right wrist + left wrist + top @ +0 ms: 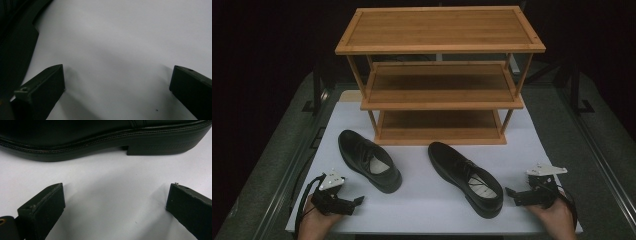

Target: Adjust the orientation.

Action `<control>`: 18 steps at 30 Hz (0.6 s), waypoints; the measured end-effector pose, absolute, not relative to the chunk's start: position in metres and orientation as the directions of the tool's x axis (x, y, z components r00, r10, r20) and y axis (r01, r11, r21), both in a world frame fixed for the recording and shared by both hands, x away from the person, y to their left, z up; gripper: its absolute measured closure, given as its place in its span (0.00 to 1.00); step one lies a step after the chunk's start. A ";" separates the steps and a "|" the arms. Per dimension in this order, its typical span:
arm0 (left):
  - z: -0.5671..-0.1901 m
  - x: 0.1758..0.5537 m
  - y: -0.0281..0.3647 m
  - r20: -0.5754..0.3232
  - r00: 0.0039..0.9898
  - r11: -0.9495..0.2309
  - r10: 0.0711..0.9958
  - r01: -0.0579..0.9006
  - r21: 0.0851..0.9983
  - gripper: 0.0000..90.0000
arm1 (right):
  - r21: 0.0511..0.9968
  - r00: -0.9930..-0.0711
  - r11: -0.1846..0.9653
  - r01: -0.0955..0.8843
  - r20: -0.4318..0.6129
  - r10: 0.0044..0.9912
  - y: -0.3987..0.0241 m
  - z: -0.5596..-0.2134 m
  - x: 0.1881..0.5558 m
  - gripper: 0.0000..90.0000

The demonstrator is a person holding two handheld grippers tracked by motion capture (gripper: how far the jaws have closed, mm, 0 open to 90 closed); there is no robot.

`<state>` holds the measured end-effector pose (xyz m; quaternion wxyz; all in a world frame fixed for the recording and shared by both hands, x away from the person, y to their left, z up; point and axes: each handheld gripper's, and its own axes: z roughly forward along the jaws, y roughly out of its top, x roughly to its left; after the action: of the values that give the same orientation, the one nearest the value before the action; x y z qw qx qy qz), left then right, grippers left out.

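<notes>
Two black leather dress shoes lie on the white table top [422, 200], in front of a three-tier wooden shoe rack [439, 75]. The left shoe [369, 160] points away to the upper left; the right shoe [466, 178] lies beside it. My left gripper [357, 201] rests near the front left edge, open and pointing at the left shoe's heel. In the left gripper view the shoe's sole and heel [160, 143] cross the top, with bare table between the jaws [115, 205]. My right gripper [510, 192] sits at the front right, open, just right of the right shoe's heel. Its jaws stand wide over bare table [117, 82].
The rack's top shelf [439, 27], middle shelf [439, 90] and bottom shelf [439, 127] hold nothing. Grey floor [262, 165] and dark metal frame rails flank the table on both sides. A dark edge [17, 45] lies along the left of the right gripper view.
</notes>
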<state>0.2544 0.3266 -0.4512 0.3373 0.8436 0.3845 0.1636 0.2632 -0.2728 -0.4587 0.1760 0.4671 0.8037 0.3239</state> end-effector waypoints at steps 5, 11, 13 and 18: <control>-0.451 0.254 0.327 0.016 0.651 -0.476 0.759 0.538 0.695 0.01 | 0.687 -0.503 0.353 0.635 0.021 0.864 -0.273 -0.459 0.263 0.00; -0.451 0.254 0.326 0.018 0.650 -0.477 0.760 0.538 0.695 0.01 | 0.688 -0.503 0.352 0.635 0.023 0.864 -0.273 -0.459 0.264 0.00; -0.450 0.254 0.326 0.020 0.648 -0.477 0.761 0.539 0.694 0.02 | 0.688 -0.503 0.352 0.635 0.023 0.864 -0.273 -0.459 0.263 0.00; -0.446 0.251 0.329 0.013 0.637 -0.465 0.771 0.548 0.696 0.07 | 0.688 -0.504 0.353 0.634 0.021 0.864 -0.273 -0.459 0.263 0.00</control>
<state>0.2514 0.3286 -0.4459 0.3371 0.8396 0.3925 0.1654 0.2633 -0.2732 -0.4591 0.1761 0.4660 0.8034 0.3260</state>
